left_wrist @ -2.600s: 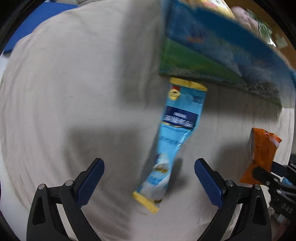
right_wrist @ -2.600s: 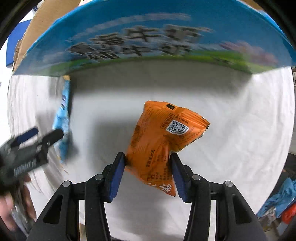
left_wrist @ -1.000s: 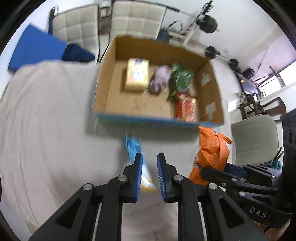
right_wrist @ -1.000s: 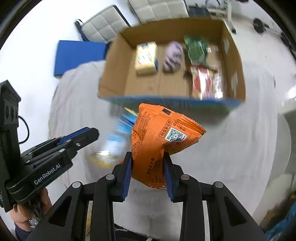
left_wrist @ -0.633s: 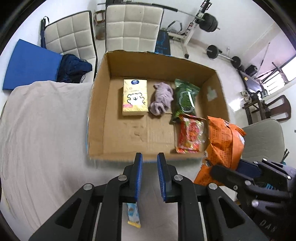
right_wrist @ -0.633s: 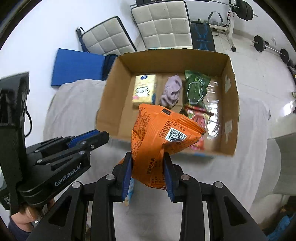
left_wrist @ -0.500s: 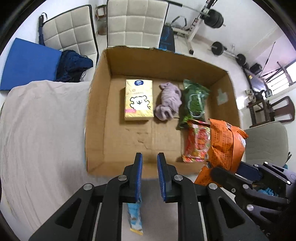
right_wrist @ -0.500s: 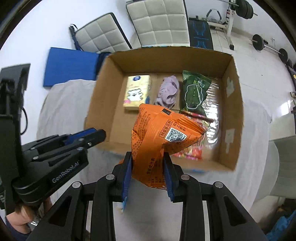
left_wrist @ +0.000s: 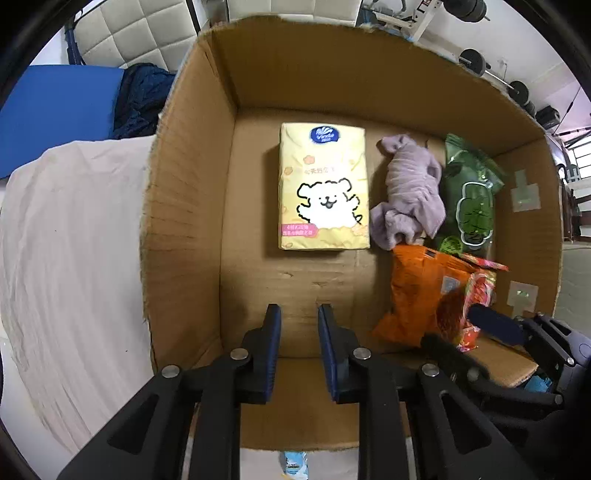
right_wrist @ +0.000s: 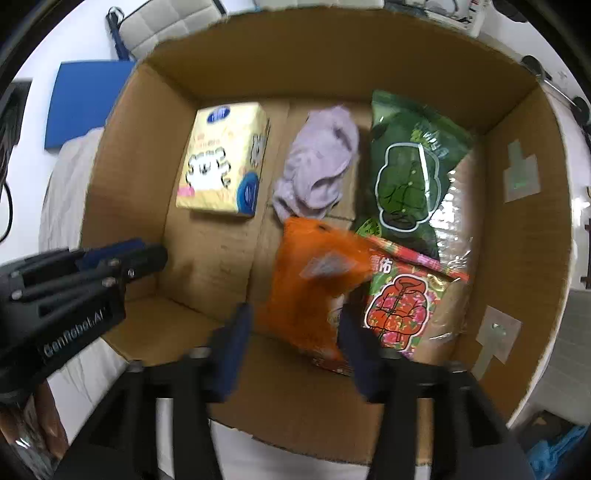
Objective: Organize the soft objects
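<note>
An open cardboard box holds a yellow tissue pack, a purple cloth, a green packet and a red packet. The orange snack bag is blurred, loose between the spread fingers of my right gripper, which is open over the box. My left gripper is shut on a blue sachet; its lower end shows below the jaws, at the box's near wall.
The box stands on a table under a beige cloth. A blue mat and padded chairs lie beyond. Gym weights are at the far right.
Both grippers moved forward over the box. My right gripper opened and let the orange bag drop inside. My left gripper stays shut on the sachet.
</note>
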Available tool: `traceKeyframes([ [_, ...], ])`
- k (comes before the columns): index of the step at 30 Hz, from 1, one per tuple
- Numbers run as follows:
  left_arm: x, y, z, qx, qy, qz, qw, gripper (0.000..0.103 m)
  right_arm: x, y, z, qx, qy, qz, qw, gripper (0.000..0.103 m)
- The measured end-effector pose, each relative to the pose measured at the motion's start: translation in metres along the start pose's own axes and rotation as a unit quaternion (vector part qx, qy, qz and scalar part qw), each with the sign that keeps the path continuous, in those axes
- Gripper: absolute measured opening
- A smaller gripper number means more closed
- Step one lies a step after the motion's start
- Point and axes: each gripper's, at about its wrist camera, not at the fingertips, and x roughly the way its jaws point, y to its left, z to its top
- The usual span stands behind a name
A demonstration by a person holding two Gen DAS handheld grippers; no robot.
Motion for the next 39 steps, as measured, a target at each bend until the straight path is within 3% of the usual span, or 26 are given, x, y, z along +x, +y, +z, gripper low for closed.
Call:
traceKeyframes([
  [8, -0.016, 0.003, -0.017, -0.004, -0.021, -0.005, 0.9998, 0.02, -0.015, -0.009, -0.015, 0.023, -0.009, -0.005, 1.0, 0.069],
  [12, -0.044, 0.006, -0.041, -0.005, -0.058, -0.001, 0.9983, 0.021, -0.039, -0.011, -0.034, 0.03, -0.041, 0.005, 0.999, 0.092],
  [16, -0.066, 0.014, -0.076, -0.007, -0.079, -0.009, 0.9968, 0.025, -0.061, -0.013, -0.064, 0.039, -0.069, 0.017, 0.997, 0.092],
  [19, -0.074, 0.023, -0.102, -0.018, -0.09, -0.012, 0.9957, 0.04, -0.075, -0.014, -0.091, 0.042, -0.085, 0.021, 0.995, 0.092],
  [20, -0.075, 0.029, -0.115, -0.035, -0.1, -0.015, 0.9943, 0.052, -0.079, -0.015, -0.099, 0.041, -0.09, 0.02, 0.995, 0.092],
  [21, -0.075, 0.032, -0.123, -0.048, -0.104, -0.014, 0.9933, 0.07, -0.083, -0.016, -0.107, 0.043, -0.094, 0.017, 0.995, 0.095],
  [22, -0.072, 0.037, -0.132, -0.052, -0.104, -0.018, 0.9931, 0.079, -0.086, -0.017, -0.115, 0.047, -0.097, 0.015, 0.994, 0.097],
  [23, -0.067, 0.038, -0.142, -0.052, -0.096, -0.013, 0.994, 0.089, -0.086, -0.02, -0.125, 0.055, -0.1, 0.015, 0.993, 0.098],
  [32, 0.043, 0.035, -0.184, -0.07, 0.021, 0.026, 0.997, 0.089, -0.031, -0.049, -0.17, 0.108, -0.048, 0.008, 0.993, 0.098],
  [34, 0.063, 0.029, -0.187, -0.062, 0.041, 0.05, 0.996, 0.089, -0.02, -0.053, -0.176, 0.114, -0.038, 0.005, 0.993, 0.098],
  [39, 0.083, 0.015, -0.19, -0.039, 0.057, 0.06, 0.9958, 0.088, -0.004, -0.058, -0.186, 0.127, -0.022, 0.002, 0.992, 0.098],
])
